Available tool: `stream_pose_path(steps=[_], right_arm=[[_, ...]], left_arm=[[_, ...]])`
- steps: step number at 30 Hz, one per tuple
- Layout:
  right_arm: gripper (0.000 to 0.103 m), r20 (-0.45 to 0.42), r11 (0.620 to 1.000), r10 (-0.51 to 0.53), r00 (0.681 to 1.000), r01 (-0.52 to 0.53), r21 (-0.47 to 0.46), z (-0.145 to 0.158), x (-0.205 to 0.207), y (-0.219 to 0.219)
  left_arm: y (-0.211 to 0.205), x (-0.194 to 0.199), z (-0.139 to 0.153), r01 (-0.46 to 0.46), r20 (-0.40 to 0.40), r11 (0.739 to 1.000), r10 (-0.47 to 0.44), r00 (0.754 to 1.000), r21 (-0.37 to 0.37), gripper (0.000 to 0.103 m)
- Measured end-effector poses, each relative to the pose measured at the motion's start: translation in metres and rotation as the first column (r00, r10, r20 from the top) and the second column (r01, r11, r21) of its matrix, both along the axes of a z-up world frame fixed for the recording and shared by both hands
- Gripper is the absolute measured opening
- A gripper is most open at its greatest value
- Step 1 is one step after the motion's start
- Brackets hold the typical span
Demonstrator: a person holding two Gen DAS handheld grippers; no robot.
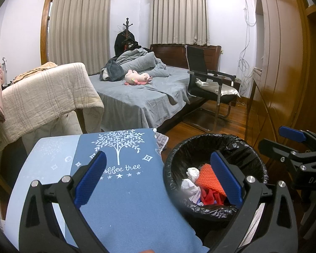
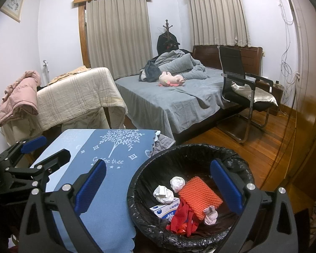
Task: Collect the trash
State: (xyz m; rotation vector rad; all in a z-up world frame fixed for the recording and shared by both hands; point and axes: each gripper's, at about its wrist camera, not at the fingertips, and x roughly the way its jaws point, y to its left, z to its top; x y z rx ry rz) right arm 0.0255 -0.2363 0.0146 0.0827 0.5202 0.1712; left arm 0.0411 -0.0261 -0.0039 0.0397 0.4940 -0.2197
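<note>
Left gripper [image 1: 158, 177]: it is hanging over the edge of the counter and the bin, with its two blue fingers [image 1: 90, 177] spread wide apart. It is holding nothing.
Right gripper [image 2: 158, 187]: it is hanging above the bin, with its fingers spread wide apart too. It is holding nothing.
Bin [image 2: 141, 189]: it is sitting on the wood floor just beside the counter. A black bag [image 1: 238, 145] is lining it.
Trash: it is all lying inside the bin. An orange foam net [image 2: 200, 196] is lying in the middle, touching a red wrapper [image 2: 181, 217]. Two white paper balls [image 2: 164, 194] are lying near it. A small blue and white box [image 2: 164, 208] is lying under them. A little pink wad [image 2: 210, 215] is touching the orange net.
Counter [image 1: 124, 200]: a blue cloth with a white tree picture is covering it.
Bed [image 1: 141, 94]: it is standing well behind the counter, with a pink soft toy [image 1: 137, 78] lying on top.
Chair [image 1: 210, 82]: a black one is standing beside the bed.
</note>
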Motion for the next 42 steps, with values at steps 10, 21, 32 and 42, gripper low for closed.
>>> stream_pose_path(steps=[10,21,32,42], right_arm=[[0.097,0.000,1.000,0.000,1.000,0.000,0.000,-0.0005,0.0001,0.0000],[0.097,-0.001,1.000,0.001,1.000,-0.001,0.000,0.0000,-0.0002,-0.0001],[0.097,-0.003,1.000,0.001,1.000,-0.001,0.000,-0.0006,0.0004,0.0005],[0.097,-0.008,1.000,-0.001,1.000,0.001,0.002,-0.0044,0.0013,0.0026]], left_arm=[[0.0001,0.0001,-0.0001,0.001,-0.001,1.000,-0.001,1.000,0.000,0.096],[-0.0001,0.0000,0.0001,0.001,-0.001,1.000,-0.001,1.000,0.001,0.096],[0.0003,-0.0001,0.0010,0.000,-0.001,1.000,0.000,1.000,0.000,0.096],[0.0017,-0.0001,0.0012,0.000,-0.005,1.000,0.000,1.000,0.004,0.096]])
